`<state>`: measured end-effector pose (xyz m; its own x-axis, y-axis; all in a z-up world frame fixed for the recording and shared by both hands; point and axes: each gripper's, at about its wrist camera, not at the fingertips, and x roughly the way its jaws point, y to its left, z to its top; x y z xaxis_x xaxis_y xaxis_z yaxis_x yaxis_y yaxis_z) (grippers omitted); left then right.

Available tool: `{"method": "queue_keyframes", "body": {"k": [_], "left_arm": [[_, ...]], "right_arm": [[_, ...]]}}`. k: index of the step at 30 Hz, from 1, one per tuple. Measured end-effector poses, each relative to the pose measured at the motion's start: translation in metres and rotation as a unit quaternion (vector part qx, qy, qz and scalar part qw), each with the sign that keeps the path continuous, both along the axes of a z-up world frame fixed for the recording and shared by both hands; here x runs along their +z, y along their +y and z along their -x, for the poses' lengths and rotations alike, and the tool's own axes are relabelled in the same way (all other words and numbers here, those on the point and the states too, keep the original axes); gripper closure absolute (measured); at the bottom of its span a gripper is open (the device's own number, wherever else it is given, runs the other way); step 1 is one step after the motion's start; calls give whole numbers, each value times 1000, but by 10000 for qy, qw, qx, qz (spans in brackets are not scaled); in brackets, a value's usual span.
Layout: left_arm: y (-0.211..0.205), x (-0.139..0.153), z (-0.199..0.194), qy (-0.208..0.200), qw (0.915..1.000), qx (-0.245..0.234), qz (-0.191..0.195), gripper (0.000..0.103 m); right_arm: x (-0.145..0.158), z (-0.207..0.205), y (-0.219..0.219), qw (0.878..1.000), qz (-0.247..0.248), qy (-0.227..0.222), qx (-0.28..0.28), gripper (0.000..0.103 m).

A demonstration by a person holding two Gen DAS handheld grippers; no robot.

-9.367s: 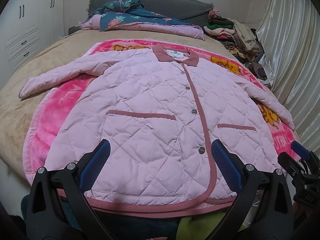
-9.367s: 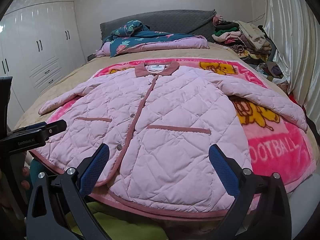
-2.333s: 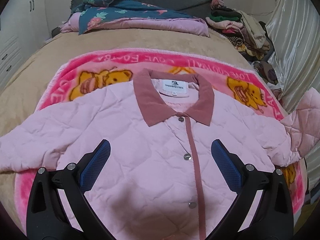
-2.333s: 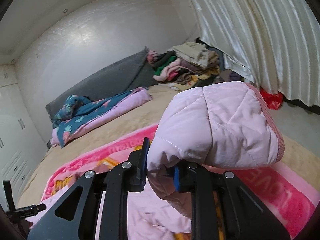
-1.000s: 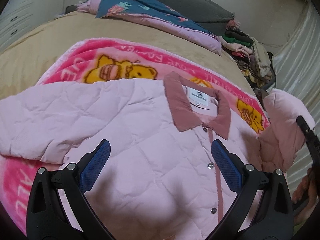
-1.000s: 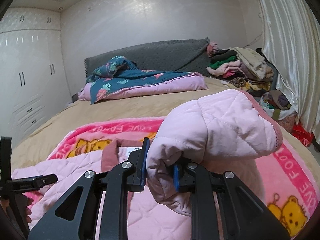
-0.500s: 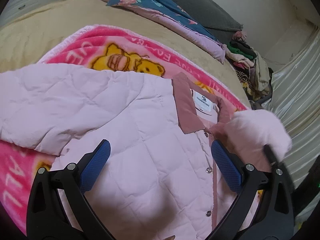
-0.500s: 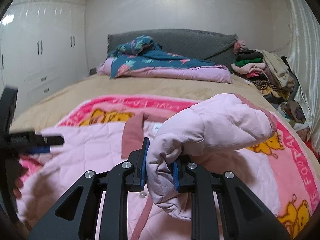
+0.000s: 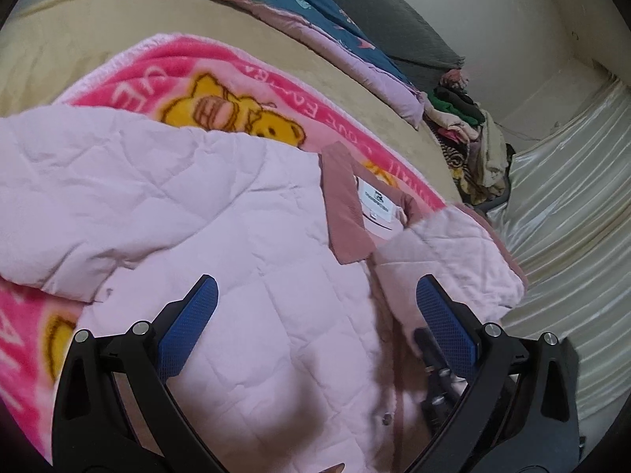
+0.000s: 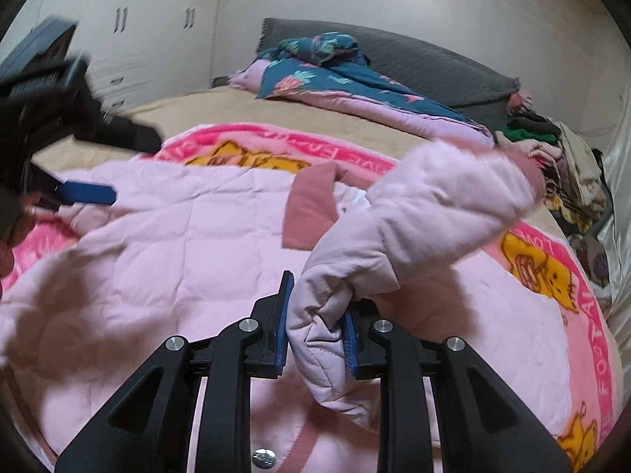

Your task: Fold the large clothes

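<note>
Pink quilted jacket lies front-up on the cartoon blanket, collar toward the headboard, long axis down the bed. Its sleeve is pinched in the right gripper; best laid flat across the chest, cuff square. Left gripper hovers wide, holding nothing.

I see a pink fleece cartoon-bear blanket spread over the tan bed, a dark-blue floral quilt along its head edge, and mixed heaped clothes at the far right corner.
</note>
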<state>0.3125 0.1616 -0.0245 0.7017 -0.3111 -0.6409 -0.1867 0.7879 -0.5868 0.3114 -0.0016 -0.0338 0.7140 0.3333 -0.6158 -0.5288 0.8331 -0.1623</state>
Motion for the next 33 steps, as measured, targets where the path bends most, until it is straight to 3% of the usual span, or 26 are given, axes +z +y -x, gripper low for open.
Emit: {"method": "queue_keyframes", "body": {"k": [6,14,16,17,18,20,22,25,27,29,30,33], "left_arm": [[8,-3,0,-24,9997,27,243,8],[9,-25,-7,65,9931,-233,1150,8],[2,-36,-10,230,9920,-318,1204,8],[-2,-42,-12,332,9914,-360,1211,8],[-6,-47,-13,389,9908,-414,1230,8],[-13,-56,-16,506,9900,-484,1224,8],[-24,-61,-17,536,9914,-605,1030,9],[-39,-59,-18,483,9949,-768,448,10],[-53,-58,-19,487,9947,-896,-96,18],[-61,-58,-18,515,9925,-844,-721,39],[-64,-57,-18,497,9907,-843,-948,41],[-62,-52,-17,340,9899,-820,-1105,55]], "right_arm": [[-16,5,18,9990,263,177,318,77],[-31,14,37,9963,625,265,520,71],[-29,15,35,9962,560,364,560,61],[-27,16,33,9961,459,462,598,44],[-24,16,29,9962,336,505,625,34],[-18,19,21,9965,174,539,611,30],[-11,22,8,9967,-29,629,508,28],[-3,25,-19,9959,-405,761,289,25],[0,29,-39,9945,-611,845,122,24],[2,33,-55,9936,-715,879,-16,24],[2,35,-67,9934,-729,875,-160,24],[3,39,-91,9921,-742,904,-456,24]]}}
